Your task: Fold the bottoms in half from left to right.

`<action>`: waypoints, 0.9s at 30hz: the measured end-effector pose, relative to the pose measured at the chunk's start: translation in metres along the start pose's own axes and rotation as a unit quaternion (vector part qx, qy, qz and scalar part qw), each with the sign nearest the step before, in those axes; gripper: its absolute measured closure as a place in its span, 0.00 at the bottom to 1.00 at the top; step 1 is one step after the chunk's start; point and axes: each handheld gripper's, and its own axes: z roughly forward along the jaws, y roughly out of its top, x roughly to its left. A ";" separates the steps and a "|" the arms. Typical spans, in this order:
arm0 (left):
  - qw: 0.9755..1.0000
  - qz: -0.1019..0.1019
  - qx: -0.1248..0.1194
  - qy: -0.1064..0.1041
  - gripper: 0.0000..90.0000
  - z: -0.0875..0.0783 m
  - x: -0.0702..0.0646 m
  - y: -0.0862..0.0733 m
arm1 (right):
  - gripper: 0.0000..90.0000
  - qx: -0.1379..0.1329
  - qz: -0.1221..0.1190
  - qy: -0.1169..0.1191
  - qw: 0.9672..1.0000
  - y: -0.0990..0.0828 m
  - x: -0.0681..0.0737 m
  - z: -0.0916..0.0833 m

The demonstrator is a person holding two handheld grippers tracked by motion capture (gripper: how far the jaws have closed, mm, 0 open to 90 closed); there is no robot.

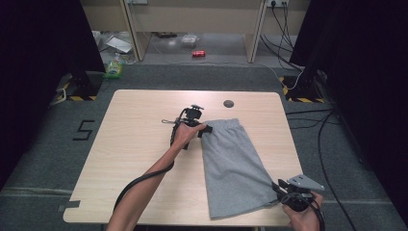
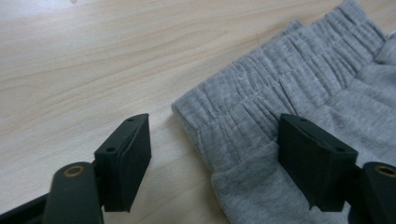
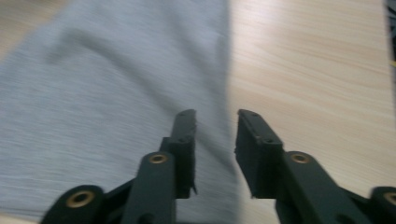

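Observation:
A pair of grey shorts (image 1: 235,168) lies flat on the right half of the wooden table (image 1: 139,125), waistband at the far end. My left gripper (image 1: 204,130) is at the waistband's left corner. In the left gripper view its jaws (image 2: 215,126) stand wide apart on either side of the gathered elastic waistband (image 2: 261,88), without pressing on it. My right gripper (image 1: 278,186) is at the shorts' near right corner by the table's front edge. In the right gripper view, which is blurred, its jaws (image 3: 215,114) are a little apart above the cloth's right edge (image 3: 140,84), with nothing pinched.
A dark round cable hole (image 1: 228,103) sits in the table beyond the shorts. On the floor behind are a red can (image 1: 198,53) and a green bottle (image 1: 114,67). Black cables (image 1: 322,144) run along the floor at the right.

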 end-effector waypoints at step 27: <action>0.999 0.049 0.002 0.017 0.66 0.006 -0.012 0.001 | 0.53 0.025 -0.083 0.170 0.982 0.001 0.137 0.048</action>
